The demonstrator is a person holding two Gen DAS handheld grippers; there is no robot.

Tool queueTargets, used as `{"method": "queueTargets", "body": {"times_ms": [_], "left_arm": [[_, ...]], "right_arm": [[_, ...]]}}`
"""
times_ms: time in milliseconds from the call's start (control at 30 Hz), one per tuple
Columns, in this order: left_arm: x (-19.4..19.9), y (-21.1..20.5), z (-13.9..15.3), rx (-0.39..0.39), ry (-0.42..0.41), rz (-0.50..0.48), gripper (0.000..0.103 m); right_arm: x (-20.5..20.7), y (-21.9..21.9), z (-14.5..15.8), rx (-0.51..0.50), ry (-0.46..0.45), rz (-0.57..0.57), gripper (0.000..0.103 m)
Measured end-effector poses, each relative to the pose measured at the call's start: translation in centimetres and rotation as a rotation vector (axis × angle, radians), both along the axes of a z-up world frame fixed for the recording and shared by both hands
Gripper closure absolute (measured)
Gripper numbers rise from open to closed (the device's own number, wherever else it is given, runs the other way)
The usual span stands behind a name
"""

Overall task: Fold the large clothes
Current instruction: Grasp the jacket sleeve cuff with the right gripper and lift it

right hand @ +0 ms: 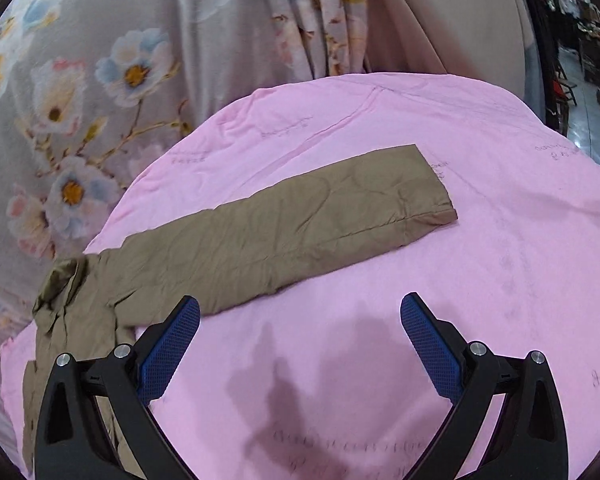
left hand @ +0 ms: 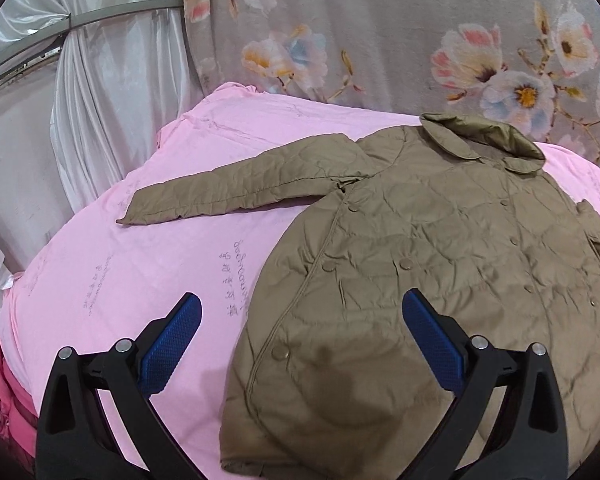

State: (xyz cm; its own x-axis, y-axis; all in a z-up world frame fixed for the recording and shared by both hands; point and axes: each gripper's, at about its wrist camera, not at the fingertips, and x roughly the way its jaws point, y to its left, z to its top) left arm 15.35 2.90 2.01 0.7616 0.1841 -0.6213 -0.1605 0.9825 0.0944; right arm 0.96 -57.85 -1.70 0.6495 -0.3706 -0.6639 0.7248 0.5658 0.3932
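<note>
A pink sheet [left hand: 148, 264] covered the surface before a floral curtain [left hand: 380, 40]. The olive quilted coat [left hand: 440, 260] lay flat on it, sleeves [right hand: 300, 220] outstretched. The left gripper [left hand: 300, 340] and right gripper [right hand: 300, 340] hovered above, jaws spread, empty.

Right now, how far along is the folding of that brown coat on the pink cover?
Barely begun. Done: the olive-brown quilted coat lies spread flat, buttoned, on the pink bedcover, with its left sleeve and right sleeve stretched straight out. In hand: nothing; the left gripper and right gripper hang open above it. Left: folding both sleeves in, then the body.
</note>
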Motion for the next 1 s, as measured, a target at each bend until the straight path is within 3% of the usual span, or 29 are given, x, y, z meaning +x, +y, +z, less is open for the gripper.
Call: {"method": "queueTargets", "body": {"times_ms": [233,333,433,467,533,567,600,633,700,800,1000], "left_arm": [[3.2,-0.7,-2.0,0.031,0.04,0.03,0.005],[3.9,-1.1,-3.0,0.043,0.056,0.034,0.005],[4.2,-1.4,-3.9,0.049,0.072,0.029,0.005],[4.2,-1.5,-4.2,0.054,0.075,0.027,0.005],[4.3,-1.6,-4.6,0.061,0.082,0.024,0.005],[4.3,-1.5,-4.7,0.063,0.085,0.025,0.005],[4.4,-1.5,-4.9,0.061,0.088,0.025,0.005],[4.4,-1.3,-5.0,0.059,0.094,0.026,0.005],[4.4,-1.1,-5.2,0.057,0.098,0.03,0.005],[4.5,-0.5,-5.5,0.064,0.103,0.04,0.005],[4.4,0.7,-6.4,0.03,0.123,0.055,0.005]], "right_arm": [[0.9,-5.3,-2.8,0.099,-0.014,-0.126,0.006],[0.7,-6.5,-3.6,0.147,-0.059,-0.177,0.008],[1.5,-7.0,-3.6,0.155,-0.073,-0.19,0.019],[1.8,-7.3,-3.7,0.157,-0.072,-0.203,0.026],[2.2,-7.7,-3.7,0.156,-0.085,-0.214,0.053],[2.4,-7.9,-3.8,0.162,-0.089,-0.21,0.079],[2.8,-8.2,-3.8,0.175,-0.104,-0.201,0.093],[2.9,-8.1,-3.6,0.173,-0.13,-0.206,0.094],[3.3,-6.8,-1.7,0.101,-0.181,-0.196,0.096],[5.4,-2.9,3.3,-0.056,-0.237,-0.094,0.097],[12.3,9.5,12.6,-0.202,-0.384,0.281,0.097]]}}
